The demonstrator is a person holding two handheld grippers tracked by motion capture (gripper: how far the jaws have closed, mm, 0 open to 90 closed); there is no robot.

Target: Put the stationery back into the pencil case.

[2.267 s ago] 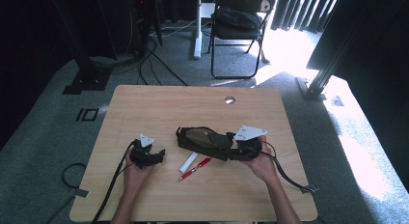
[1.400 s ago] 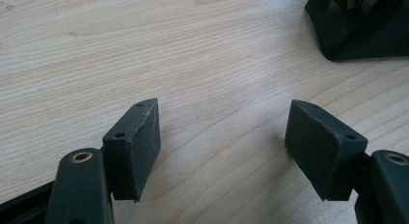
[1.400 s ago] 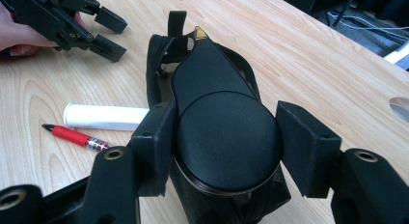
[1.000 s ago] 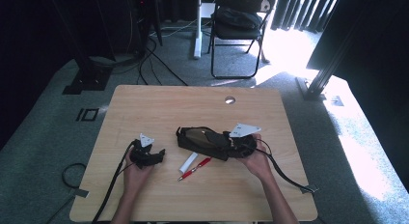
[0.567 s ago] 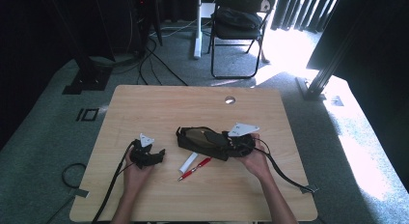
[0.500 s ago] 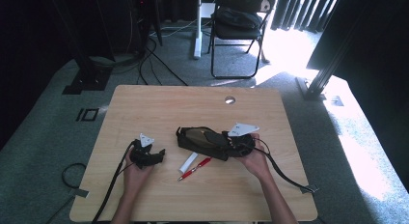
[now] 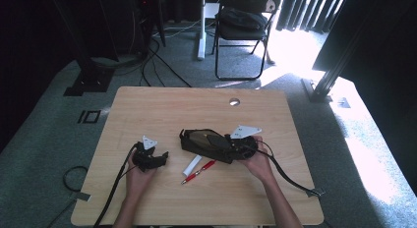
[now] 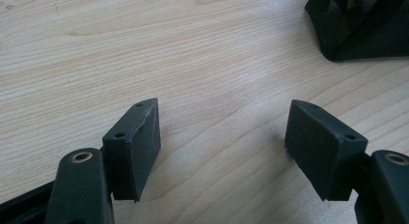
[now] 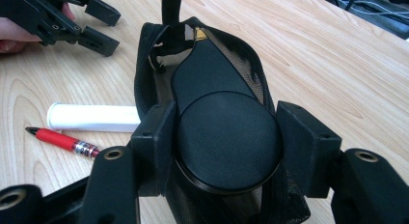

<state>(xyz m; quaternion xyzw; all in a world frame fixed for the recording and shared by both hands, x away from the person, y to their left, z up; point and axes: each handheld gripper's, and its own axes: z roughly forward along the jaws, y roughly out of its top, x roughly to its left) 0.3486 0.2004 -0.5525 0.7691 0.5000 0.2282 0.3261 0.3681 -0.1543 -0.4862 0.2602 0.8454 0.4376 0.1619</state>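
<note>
Here the right gripper (image 9: 224,147) clamps a round black object (image 9: 226,142) inside the open black pouch (image 9: 149,64). Left of the pouch, the left gripper (image 8: 222,137) rests with jaws apart, holding nothing.

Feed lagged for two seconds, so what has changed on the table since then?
The right gripper edged slightly left toward the black pouch, its jaws closed on the round black object going in. The left gripper, red pen and white tube stayed put.
</note>
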